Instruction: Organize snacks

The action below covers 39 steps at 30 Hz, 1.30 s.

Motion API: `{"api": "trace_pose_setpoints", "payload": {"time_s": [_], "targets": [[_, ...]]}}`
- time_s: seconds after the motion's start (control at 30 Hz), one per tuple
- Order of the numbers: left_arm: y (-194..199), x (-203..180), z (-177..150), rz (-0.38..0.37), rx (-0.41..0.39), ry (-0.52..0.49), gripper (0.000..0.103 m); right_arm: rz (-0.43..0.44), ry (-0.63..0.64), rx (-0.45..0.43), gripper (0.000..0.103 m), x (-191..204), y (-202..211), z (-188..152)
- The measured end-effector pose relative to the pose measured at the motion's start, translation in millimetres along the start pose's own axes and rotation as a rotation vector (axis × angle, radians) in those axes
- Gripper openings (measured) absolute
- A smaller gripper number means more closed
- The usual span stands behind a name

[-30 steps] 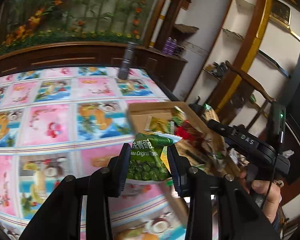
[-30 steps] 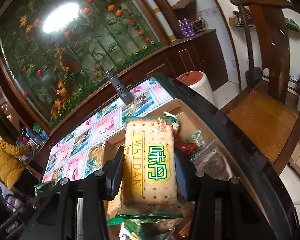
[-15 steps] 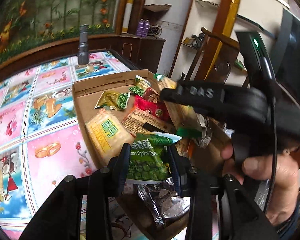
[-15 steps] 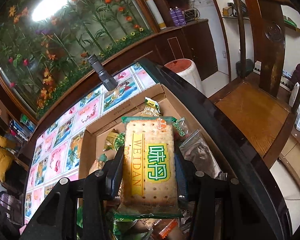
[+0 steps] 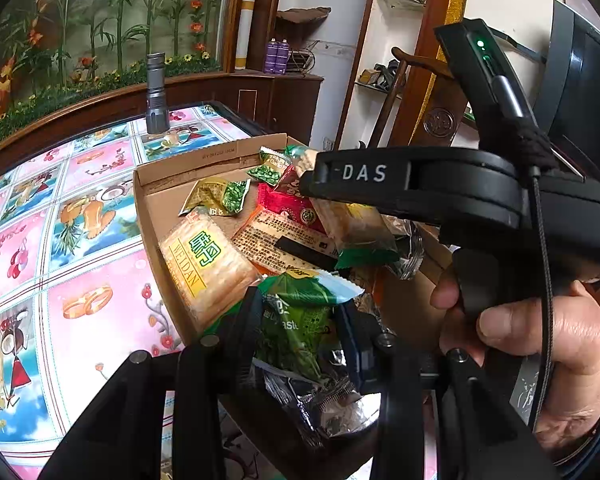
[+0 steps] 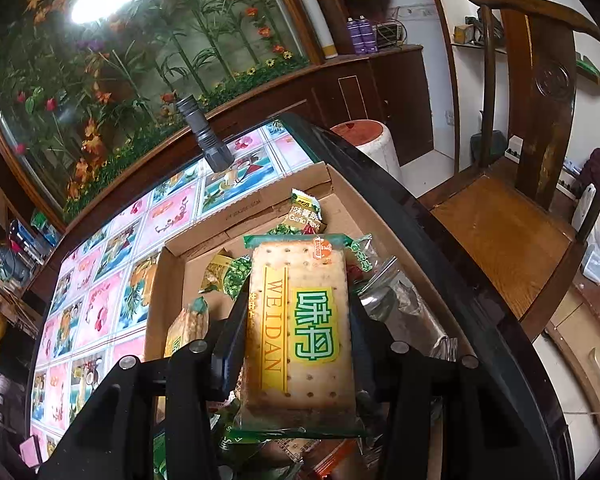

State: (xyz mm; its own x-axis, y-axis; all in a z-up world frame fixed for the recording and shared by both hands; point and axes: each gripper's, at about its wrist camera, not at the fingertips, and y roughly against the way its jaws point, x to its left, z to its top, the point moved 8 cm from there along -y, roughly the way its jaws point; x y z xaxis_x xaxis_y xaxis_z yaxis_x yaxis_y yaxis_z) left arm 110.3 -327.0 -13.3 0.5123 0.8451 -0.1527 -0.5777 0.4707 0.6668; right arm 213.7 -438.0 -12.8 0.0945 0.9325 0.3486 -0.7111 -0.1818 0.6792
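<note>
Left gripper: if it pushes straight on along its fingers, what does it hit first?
Likely the pile in the brown cardboard box. The left gripper, shut on a green pea-snack packet, points down at the orange-edged printed wrapper beside the yellow WEIDAN cracker pack. Depth is unclear.

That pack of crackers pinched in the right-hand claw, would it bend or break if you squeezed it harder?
The WEIDAN cracker pack probably stays stiff: it stands flat and straight between the right gripper fingers, not sagging. It is likely fragile, since whole perforated crackers show through the wrapper. The glossy film may be slippery, so a harder squeeze risks cracking.
</note>
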Motion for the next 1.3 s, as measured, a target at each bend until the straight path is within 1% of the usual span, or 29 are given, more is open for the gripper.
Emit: {"api": "trace_pose_setpoints", "payload": {"time_s": [0.07,0.17,0.23,0.27,0.3,0.37,0.5,0.57,0.6,0.63,0.67,0.77,0.83,0.9,0.97,1.0,1.07,1.17,1.2,1.23,1.3], "targets": [[0,0,0,0.001,-0.002,-0.002,0.036,-0.001,0.008,0.001,0.049,1,0,-1],[1,-1,0,0.006,-0.009,-0.006,0.036,-0.029,0.042,0.0,0.05,4,0,-1],[3,-1,1,0.015,-0.018,-0.007,0.038,-0.042,0.045,-0.009,0.058,5,2,0],[3,-2,2,0.017,-0.02,-0.007,0.041,-0.044,0.043,-0.015,0.068,4,4,1],[5,-2,2,0.016,-0.022,-0.009,0.044,-0.047,0.039,-0.03,0.074,3,7,3],[7,-2,3,0.026,-0.03,-0.01,0.061,-0.047,0.035,-0.057,0.078,3,12,6],[18,-1,5,0.052,-0.056,-0.015,0.07,-0.039,0.023,-0.142,0.085,4,29,14],[24,2,6,0.09,-0.064,-0.014,0.081,-0.064,0.015,-0.191,0.088,1,39,18],[29,6,6,0.115,-0.074,-0.013,0.084,-0.079,0.014,-0.209,0.089,0,42,20],[34,9,6,0.137,-0.082,-0.015,0.088,-0.087,0.012,-0.225,0.089,0,45,22],[40,13,6,0.17,-0.091,-0.02,0.093,-0.09,0.013,-0.243,0.089,1,49,23],[60,28,5,0.298,-0.118,-0.057,0.102,-0.107,0.04,-0.325,0.091,7,63,28],[74,42,1,0.407,-0.122,-0.081,0.103,-0.11,0.061,-0.39,0.093,14,75,29],[86,54,-4,0.463,-0.111,-0.092,0.103,-0.099,0.067,-0.448,0.098,19,86,28],[98,64,-11,0.458,-0.103,-0.077,0.103,-0.077,0.058,-0.479,0.098,27,93,20],[105,69,-16,0.448,-0.099,-0.07,0.103,-0.073,0.055,-0.482,0.098,30,95,14],[115,76,-26,0.452,-0.08,-0.073,0.103,-0.067,0.063,-0.477,0.098,42,100,-4],[126,90,-42,0.488,-0.025,-0.079,0.103,-0.046,0.101,-0.495,0.099,64,118,-35],[132,96,-47,0.503,-0.021,-0.074,0.103,-0.031,0.116,-0.507,0.102,71,124,-42],[139,101,-52,0.514,-0.024,-0.058,0.103,-0.024,0.135,-0.527,0.102,79,132,-50],[151,118,-62,0.559,-0.01,-0.005,0.103,-0.027,0.188,-0.543,0.102,97,139,-63]]}}
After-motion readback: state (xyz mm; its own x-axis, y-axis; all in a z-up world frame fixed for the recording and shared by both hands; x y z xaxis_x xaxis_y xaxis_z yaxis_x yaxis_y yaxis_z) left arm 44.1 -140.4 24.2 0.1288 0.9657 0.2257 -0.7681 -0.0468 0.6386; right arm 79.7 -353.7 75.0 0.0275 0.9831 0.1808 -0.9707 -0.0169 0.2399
